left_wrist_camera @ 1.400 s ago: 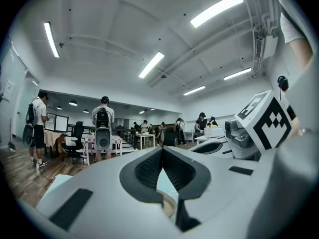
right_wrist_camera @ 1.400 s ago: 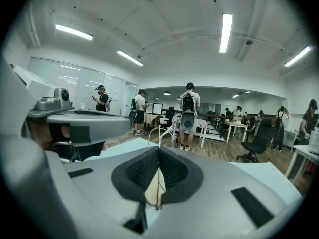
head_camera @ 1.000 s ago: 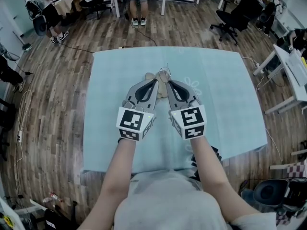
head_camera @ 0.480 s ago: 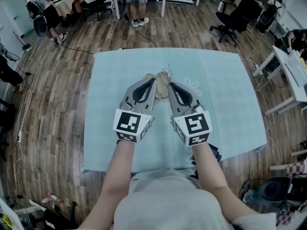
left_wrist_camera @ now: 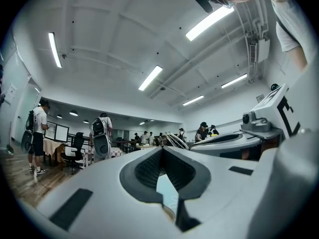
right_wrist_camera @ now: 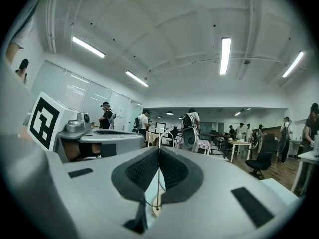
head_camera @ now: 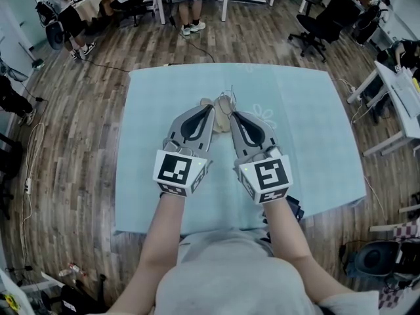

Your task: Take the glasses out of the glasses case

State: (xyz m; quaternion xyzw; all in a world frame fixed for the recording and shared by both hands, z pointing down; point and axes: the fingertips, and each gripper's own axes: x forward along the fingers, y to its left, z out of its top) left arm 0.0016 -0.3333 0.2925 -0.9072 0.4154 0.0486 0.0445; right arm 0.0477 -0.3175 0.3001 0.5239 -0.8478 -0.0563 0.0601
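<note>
A tan glasses case (head_camera: 222, 121) hangs just above the light-blue table (head_camera: 157, 104), between the tips of both grippers. My left gripper (head_camera: 211, 109) is shut, and a tan piece of the case shows in the gap under its jaws (left_wrist_camera: 172, 214). My right gripper (head_camera: 231, 113) is shut on the thin wire glasses (head_camera: 230, 98). Their frame runs down between its pads and rises past the tips (right_wrist_camera: 167, 133). In the left gripper view the glasses (left_wrist_camera: 175, 138) stick up just right of my left gripper (left_wrist_camera: 162, 149). Most of the case is hidden by the jaws.
The table ends close to the person's body and at both sides. Round it on the wooden floor stand black office chairs (head_camera: 321, 25), a white desk (head_camera: 400, 104) at the right, and people (head_camera: 59, 12) at the far left and back.
Both grippers have risen a little toward the head camera, the right one more, with the case and glasses still between their tips. Both stay shut.
</note>
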